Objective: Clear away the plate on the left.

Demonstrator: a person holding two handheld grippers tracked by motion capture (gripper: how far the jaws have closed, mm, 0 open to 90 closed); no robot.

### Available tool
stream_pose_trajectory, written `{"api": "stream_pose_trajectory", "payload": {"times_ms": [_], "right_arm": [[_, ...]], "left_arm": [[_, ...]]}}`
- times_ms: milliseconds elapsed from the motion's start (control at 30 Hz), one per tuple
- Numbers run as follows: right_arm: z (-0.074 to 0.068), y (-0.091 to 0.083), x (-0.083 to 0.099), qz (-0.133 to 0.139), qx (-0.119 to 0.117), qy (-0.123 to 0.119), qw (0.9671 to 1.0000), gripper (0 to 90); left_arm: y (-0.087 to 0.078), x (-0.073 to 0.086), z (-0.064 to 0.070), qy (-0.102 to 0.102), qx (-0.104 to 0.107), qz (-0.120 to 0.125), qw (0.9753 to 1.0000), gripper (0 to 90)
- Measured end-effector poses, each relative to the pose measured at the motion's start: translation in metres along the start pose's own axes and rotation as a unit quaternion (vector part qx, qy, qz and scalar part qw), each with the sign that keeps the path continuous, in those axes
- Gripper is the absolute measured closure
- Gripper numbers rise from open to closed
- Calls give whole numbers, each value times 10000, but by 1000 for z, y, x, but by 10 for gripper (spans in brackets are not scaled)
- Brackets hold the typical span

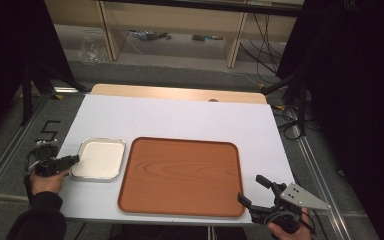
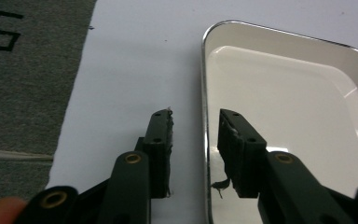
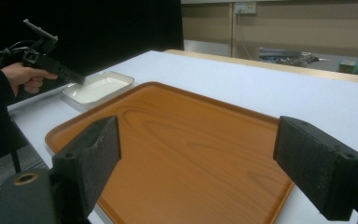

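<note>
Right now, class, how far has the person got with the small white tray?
Done: the left gripper has reached the white tray, one jaw either side of its near rim. In hand: the grip itself, as the jaws look open and not clamped. Left: lifting it, perhaps onto the bare wooden tray. The right gripper waits open at that tray's corner.

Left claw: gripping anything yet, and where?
Nothing clamped yet. The left claw is open, its jaws straddling the near rim of the white enamel tray, one jaw inside and one outside. The right claw is open over the wooden tray.

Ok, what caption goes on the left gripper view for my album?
The left gripper straddles the rim of the white tray with open jaws.
</note>
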State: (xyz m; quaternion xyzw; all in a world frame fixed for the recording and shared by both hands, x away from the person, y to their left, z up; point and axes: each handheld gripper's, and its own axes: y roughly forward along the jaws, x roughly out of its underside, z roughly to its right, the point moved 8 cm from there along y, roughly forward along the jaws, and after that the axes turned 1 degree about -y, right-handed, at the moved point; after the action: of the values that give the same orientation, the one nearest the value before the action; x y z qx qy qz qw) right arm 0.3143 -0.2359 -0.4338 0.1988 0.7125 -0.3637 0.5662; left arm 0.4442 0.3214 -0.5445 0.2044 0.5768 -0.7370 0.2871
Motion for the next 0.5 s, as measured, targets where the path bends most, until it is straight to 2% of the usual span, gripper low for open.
{"api": "stream_pose_trajectory", "payload": {"times_ms": [33,67,133,167,233,400,433,467,500], "right_arm": [[-1,0,0,-26,9,128,9999,159],[1,1,0,31,27,19,10000,159],[0,0,0,-9,3,32,10000,159],[0,0,0,-17,5,29,10000,159],[1,1,0,18,18,-27,10000,159],[0,1,0,14,3,-23,10000,159],[-3,2,1,-22,-76,157,9998,159],[-3,2,1,-36,-77,159,9998,159],[0,1,0,8,-2,12,10000,159]], "left_arm": [[1,0,1,-46,23,10,10000,679],[2,-1,0,66,58,-5,10000,695],[4,-1,2,-78,40,-8,10000,717],[4,0,0,78,53,-109,9999,736],[6,0,0,-15,49,-110,9999,754],[9,-3,2,27,122,-115,9999,793],[10,-4,2,-17,121,-114,9999,804],[11,-5,2,23,149,-108,9998,811],[11,-5,2,34,157,-123,9998,817]]}}
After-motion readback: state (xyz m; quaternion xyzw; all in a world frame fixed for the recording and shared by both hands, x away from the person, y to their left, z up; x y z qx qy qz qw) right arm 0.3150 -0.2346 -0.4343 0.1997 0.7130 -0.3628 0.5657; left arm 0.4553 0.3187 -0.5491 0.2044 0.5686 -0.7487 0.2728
